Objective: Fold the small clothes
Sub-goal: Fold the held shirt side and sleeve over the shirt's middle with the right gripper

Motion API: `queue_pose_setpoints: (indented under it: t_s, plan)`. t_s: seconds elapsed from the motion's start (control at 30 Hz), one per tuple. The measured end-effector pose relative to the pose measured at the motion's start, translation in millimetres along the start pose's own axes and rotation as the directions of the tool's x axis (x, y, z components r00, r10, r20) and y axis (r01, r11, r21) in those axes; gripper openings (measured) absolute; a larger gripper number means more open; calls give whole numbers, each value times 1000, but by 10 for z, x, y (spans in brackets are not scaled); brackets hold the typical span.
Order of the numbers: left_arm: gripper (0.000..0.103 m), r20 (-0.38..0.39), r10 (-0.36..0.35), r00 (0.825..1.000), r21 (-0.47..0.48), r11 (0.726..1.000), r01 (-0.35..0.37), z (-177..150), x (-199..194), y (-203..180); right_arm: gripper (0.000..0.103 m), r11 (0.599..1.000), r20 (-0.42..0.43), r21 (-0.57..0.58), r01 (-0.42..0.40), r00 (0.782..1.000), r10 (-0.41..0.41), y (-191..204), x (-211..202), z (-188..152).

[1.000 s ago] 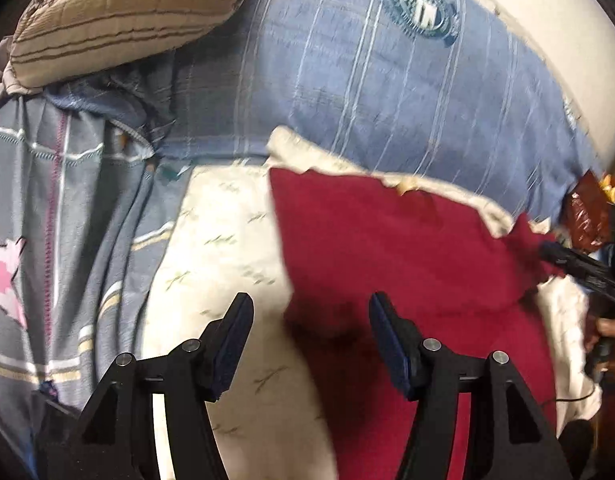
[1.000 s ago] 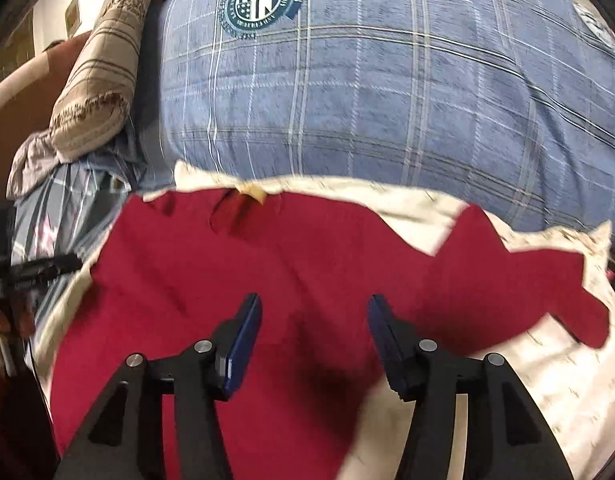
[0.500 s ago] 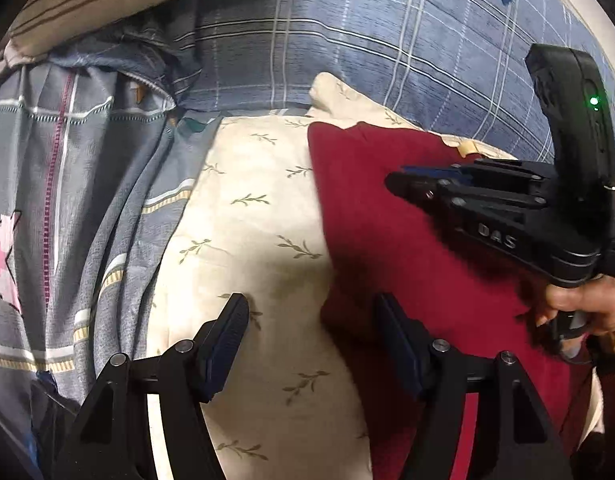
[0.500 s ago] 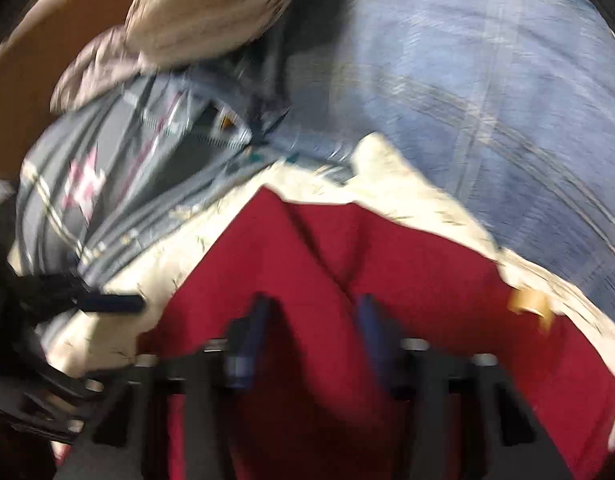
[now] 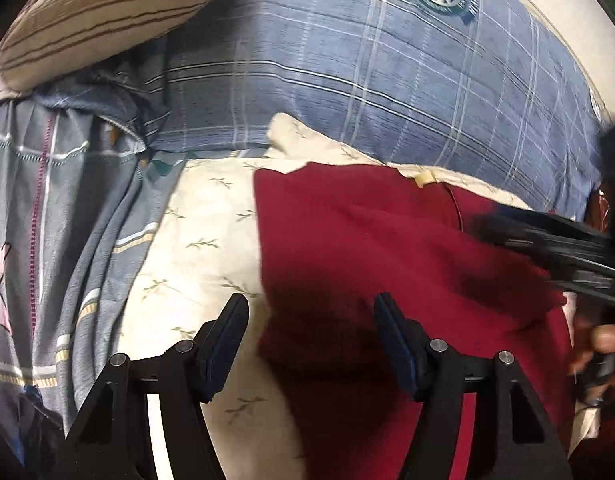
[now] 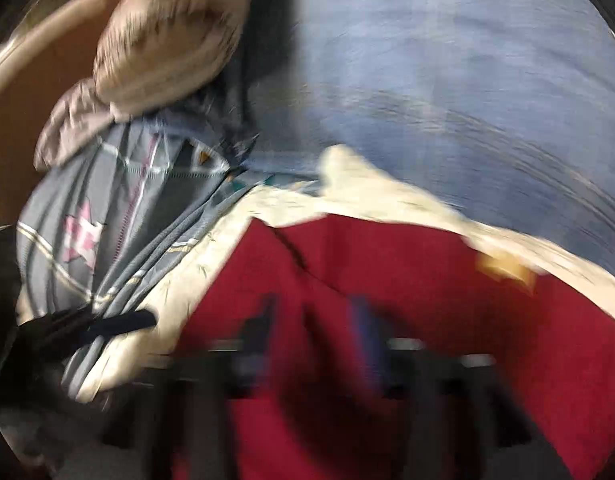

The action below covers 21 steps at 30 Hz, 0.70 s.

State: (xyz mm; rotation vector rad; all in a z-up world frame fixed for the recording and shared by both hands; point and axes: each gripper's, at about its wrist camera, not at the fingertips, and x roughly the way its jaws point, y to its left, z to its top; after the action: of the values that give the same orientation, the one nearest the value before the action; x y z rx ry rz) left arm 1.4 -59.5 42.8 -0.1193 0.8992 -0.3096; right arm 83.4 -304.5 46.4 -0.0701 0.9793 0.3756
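Note:
A dark red garment (image 5: pixel 371 248) lies on a cream leaf-print cloth (image 5: pixel 203 240) on the bed, with part of it folded over its middle. My left gripper (image 5: pixel 311 336) is open and empty, just above the garment's left edge. My right gripper (image 6: pixel 311 320) is blurred by motion; its jaws look narrowly apart over the red garment (image 6: pixel 427 288), with a ridge of red cloth between them. It also shows at the right edge of the left wrist view (image 5: pixel 547 240).
A blue plaid quilt (image 5: pixel 387 80) lies behind the garment. A grey patterned sheet (image 5: pixel 67 220) bunches at the left. A striped beige pillow (image 5: pixel 99 20) sits at the back left. A yellow tag (image 5: pixel 425 179) marks the garment's collar.
The right gripper has swung over the garment toward its left side and now draws back to the right. The garment's right part now lies over its middle. The left gripper has stayed open.

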Motion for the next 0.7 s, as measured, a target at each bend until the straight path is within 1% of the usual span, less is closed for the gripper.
queue_pose_setpoints:
  t_s: [0.07,0.1,0.17,0.23,0.3,0.33,0.37,0.4,0.43,0.47,0.53,0.57,0.63,0.67,0.7]
  plan:
    - [65,-14,3,1000,0,1000,-3,-13,22,-38,71,995,18,11,102,995,-102,-309,-320,-199]
    - [65,-18,3,1000,-3,1000,-3,-16,32,-47,71,983,18,26,181,983,-181,-529,-489,-329]
    - [65,-22,4,1000,-13,1000,-4,-10,48,-77,72,955,3,77,286,958,-288,-899,-685,-534]
    - [65,-21,10,1000,-21,1000,-11,-2,65,-100,72,931,-44,159,328,945,-325,-1287,-778,-732]
    - [65,-20,23,1000,-28,999,-23,0,98,-116,70,917,-93,209,340,940,-328,-1535,-700,-896]
    - [65,-20,28,999,-35,999,-28,-1,105,-114,57,923,-106,213,321,947,-305,-1581,-649,-948]
    - [65,-20,31,999,-39,999,-32,1,113,-121,42,937,-115,198,287,956,-269,-1579,-587,-984]
    - [65,-16,34,999,-43,998,-34,3,116,-125,9,941,-121,175,291,955,-273,-1532,-543,-979]
    - [65,-3,37,999,-49,998,-37,9,105,-126,7,936,-107,125,328,943,-316,-1459,-545,-950]
    - [65,10,39,999,-52,998,-38,9,98,-132,6,934,-78,92,346,937,-340,-1404,-582,-898]
    - [65,36,50,998,-55,997,-48,7,75,-140,6,927,11,116,356,933,-359,-1380,-720,-756]
    - [65,44,50,998,-48,998,-48,5,74,-157,6,921,36,140,364,928,-372,-1411,-761,-685]
    - [65,38,49,998,-25,999,-48,-17,94,-182,6,908,50,170,384,917,-397,-1477,-707,-581]
    - [65,27,57,998,-16,998,-56,-29,111,-191,6,900,38,170,402,910,-414,-1513,-645,-576]
    - [65,19,57,998,-11,998,-57,-38,117,-186,6,898,4,173,404,912,-411,-1550,-548,-595]
